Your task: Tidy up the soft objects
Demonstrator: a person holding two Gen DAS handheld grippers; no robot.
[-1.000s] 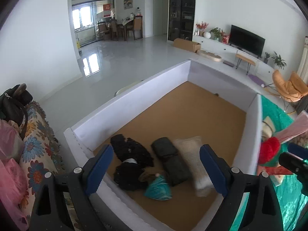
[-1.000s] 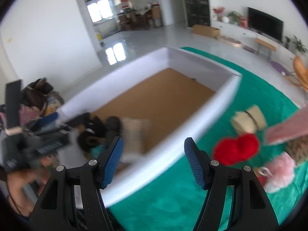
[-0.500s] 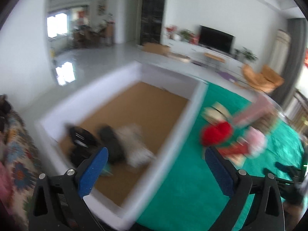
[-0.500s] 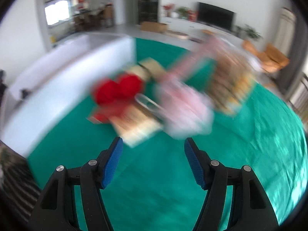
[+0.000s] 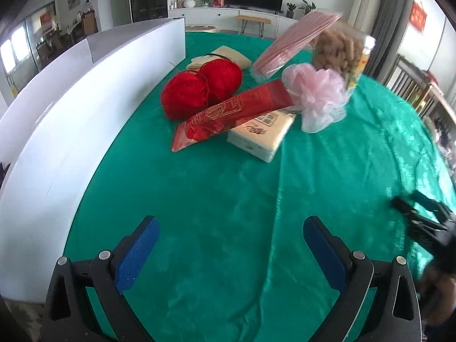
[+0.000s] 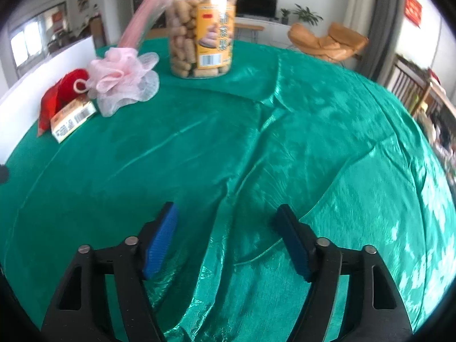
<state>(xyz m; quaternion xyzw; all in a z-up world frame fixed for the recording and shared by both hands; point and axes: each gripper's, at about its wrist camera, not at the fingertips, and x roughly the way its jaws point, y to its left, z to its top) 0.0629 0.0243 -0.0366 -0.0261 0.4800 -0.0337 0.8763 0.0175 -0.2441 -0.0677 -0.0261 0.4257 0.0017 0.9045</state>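
Observation:
Two red yarn balls (image 5: 199, 88) lie on the green cloth (image 5: 228, 199) beside the white box wall (image 5: 71, 108). A red packet (image 5: 233, 111) leans over a tissue pack (image 5: 262, 134), with a pink bath pouf (image 5: 319, 97) to the right; the pouf also shows in the right wrist view (image 6: 122, 77). My left gripper (image 5: 228, 245) is open and empty, well short of the pile. My right gripper (image 6: 228, 236) is open and empty over bare cloth; it shows blurred in the left wrist view (image 5: 424, 222).
A clear snack jar (image 6: 202, 28) stands behind the pouf, with a pink packet (image 5: 296, 40) leaning on it. A beige folded item (image 5: 225, 55) lies behind the yarn. The cloth (image 6: 285, 142) is wrinkled. The table edge curves away at right.
Both grippers have swung right, away from the white box with its dark and beige items, and now face the pile on the green cloth. Both stayed open.

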